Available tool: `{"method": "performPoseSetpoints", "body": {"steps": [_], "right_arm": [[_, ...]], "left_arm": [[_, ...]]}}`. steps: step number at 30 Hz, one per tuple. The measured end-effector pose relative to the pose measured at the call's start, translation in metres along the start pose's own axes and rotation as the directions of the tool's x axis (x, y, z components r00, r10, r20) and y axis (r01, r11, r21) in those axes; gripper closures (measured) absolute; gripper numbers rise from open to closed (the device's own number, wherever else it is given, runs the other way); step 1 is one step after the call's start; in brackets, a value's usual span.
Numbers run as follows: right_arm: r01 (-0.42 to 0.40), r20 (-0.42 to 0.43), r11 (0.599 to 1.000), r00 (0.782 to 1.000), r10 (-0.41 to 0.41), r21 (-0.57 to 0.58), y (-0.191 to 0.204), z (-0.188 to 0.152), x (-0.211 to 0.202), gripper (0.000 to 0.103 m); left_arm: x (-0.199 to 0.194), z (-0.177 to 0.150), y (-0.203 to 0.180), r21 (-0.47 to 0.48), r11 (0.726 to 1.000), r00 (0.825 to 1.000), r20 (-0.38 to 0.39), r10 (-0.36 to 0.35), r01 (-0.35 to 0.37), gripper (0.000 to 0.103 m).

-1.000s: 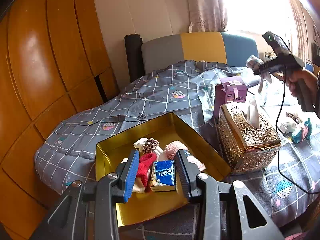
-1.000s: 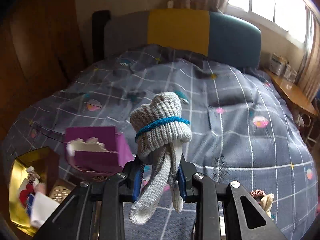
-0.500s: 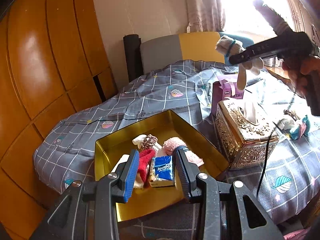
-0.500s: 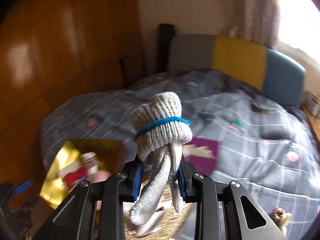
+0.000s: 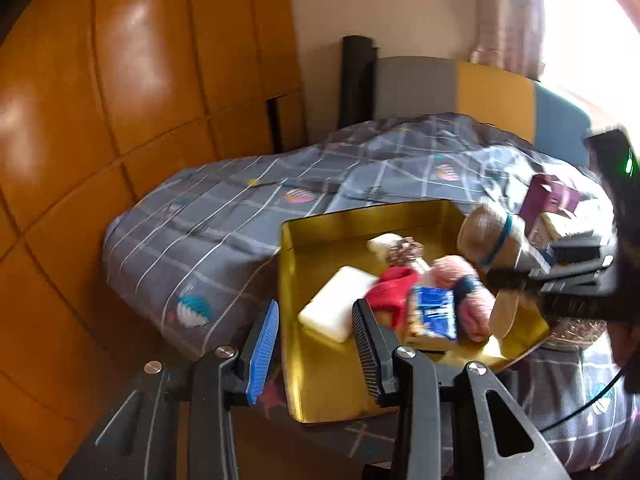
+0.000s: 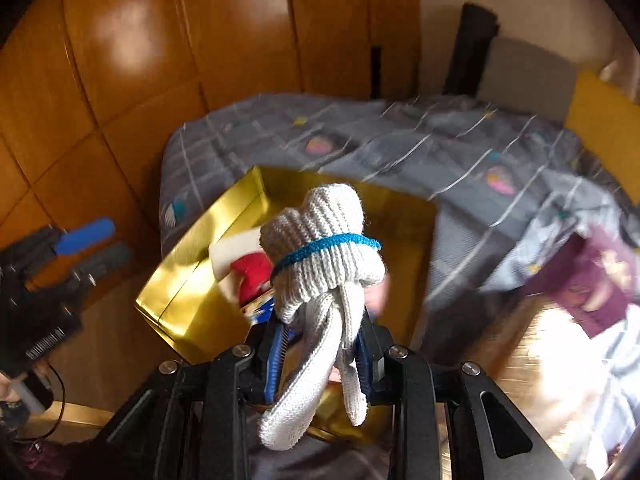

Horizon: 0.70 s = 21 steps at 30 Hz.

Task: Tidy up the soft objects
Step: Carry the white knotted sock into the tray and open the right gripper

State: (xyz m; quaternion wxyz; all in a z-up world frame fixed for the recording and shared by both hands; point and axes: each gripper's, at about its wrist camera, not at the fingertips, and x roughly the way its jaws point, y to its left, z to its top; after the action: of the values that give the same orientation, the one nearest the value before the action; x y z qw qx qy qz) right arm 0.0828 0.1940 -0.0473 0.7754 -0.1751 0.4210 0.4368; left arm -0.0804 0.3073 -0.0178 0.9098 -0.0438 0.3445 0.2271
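My right gripper [image 6: 319, 354] is shut on a rolled grey knit glove with a blue band [image 6: 324, 256] and holds it above the gold box [image 6: 188, 276]. In the left wrist view the glove [image 5: 490, 240] hangs over the box's right side, and the gold box [image 5: 316, 364] holds a white block [image 5: 336, 308], a red cloth [image 5: 392, 292], a blue tissue pack [image 5: 434, 312] and pink knit pieces [image 5: 472, 296]. My left gripper [image 5: 316, 348] is open and empty at the box's near left corner.
The box lies on a bed with a grey checked quilt [image 5: 224, 224]. A purple box [image 5: 550, 200] and an ornate gold tissue holder [image 5: 576, 326] stand right of it. A wooden wardrobe [image 5: 120, 80] fills the left. The headboard [image 5: 460, 88] is behind.
My right gripper has carried the glove from over the far bed leftward and down to above the gold box. My left gripper has shifted left and stays open.
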Motion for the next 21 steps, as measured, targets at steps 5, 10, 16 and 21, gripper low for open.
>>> {"method": "performPoseSetpoints", "body": {"steps": [5, 10, 16, 21], "right_arm": [[-0.002, -0.073, 1.000, 0.997, 0.003, 0.020, 0.009, 0.001, 0.044, 0.072], [0.095, -0.126, 0.995, 0.987, -0.096, -0.008, 0.020, -0.008, 0.066, 0.068], [0.141, -0.074, 0.990, 0.987, -0.143, -0.021, 0.022, -0.018, 0.049, 0.050], [0.206, 0.052, 0.978, 0.978, -0.203, -0.047, 0.038, -0.015, 0.013, 0.040]], "left_arm": [[0.008, -0.005, 0.009, -0.029, 1.000, 1.000, -0.020, 0.007, -0.007, 0.065], [0.012, -0.007, 0.006, -0.024, 1.000, 1.000, -0.028, -0.004, 0.003, 0.065], [0.015, -0.005, 0.005, -0.039, 0.999, 0.999, -0.034, 0.001, -0.003, 0.065], [0.013, -0.002, 0.007, -0.046, 0.999, 1.000, -0.030, 0.011, -0.012, 0.065]]}}
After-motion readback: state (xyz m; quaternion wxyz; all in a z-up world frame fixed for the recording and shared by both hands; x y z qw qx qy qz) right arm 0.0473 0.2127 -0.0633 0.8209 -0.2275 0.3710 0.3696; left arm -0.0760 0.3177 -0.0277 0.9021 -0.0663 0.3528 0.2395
